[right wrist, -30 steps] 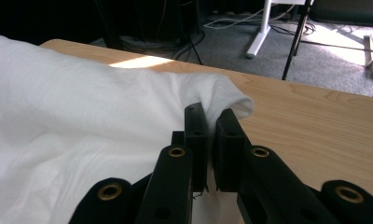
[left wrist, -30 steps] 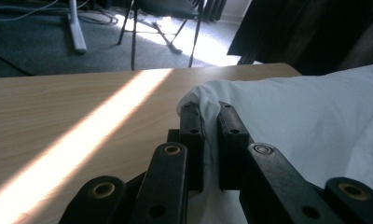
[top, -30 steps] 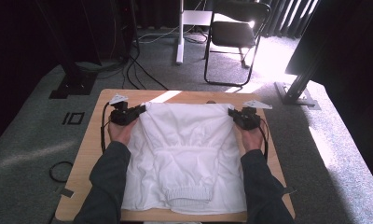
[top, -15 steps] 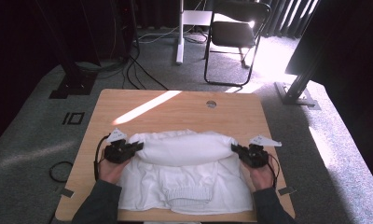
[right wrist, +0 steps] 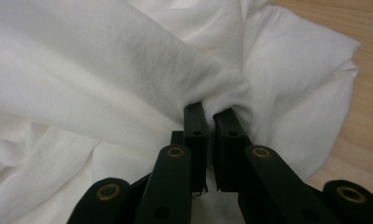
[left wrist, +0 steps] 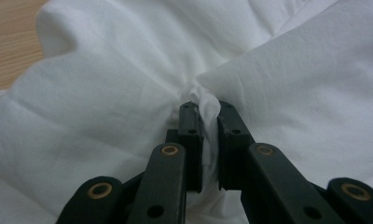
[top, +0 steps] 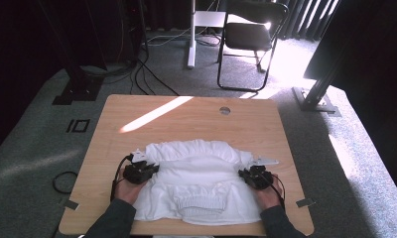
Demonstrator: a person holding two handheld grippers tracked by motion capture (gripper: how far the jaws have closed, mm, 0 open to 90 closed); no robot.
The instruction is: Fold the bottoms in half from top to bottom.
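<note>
Below centre of the high view, a white garment (top: 194,181) lay bunched on the wooden table (top: 186,119), occupying the lower middle of the tabletop, its ribbed hem toward the bottom edge of the frame. Folded-over cloth formed a thick roll across the garment's upper part.

Left gripper (top: 139,171) sat at the garment's left edge, lower left of centre, with the person's left hand (top: 128,189) behind it. In the left gripper view, its jaws were pressed nearly together on a small tuft of white fabric pinched between the pads (left wrist: 190,135); cloth fanned out from the pinch toward the top of the frame, and a strip of bare wood showed at the upper left.

Right gripper (top: 256,177) sat at the garment's right edge, lower right of centre, with the right hand (top: 267,196) behind it. In the right gripper view, its jaws were likewise closed tight on a gathered fold of the fabric (right wrist: 128,70), with wood visible at the upper right and along the right edge.

A streak of sunlight (top: 154,114) crossed the table's upper left part. A black folding chair (top: 248,42) stood beyond the table, top centre of the high view, with cables (top: 147,74) on the grey carpet at upper left.
</note>
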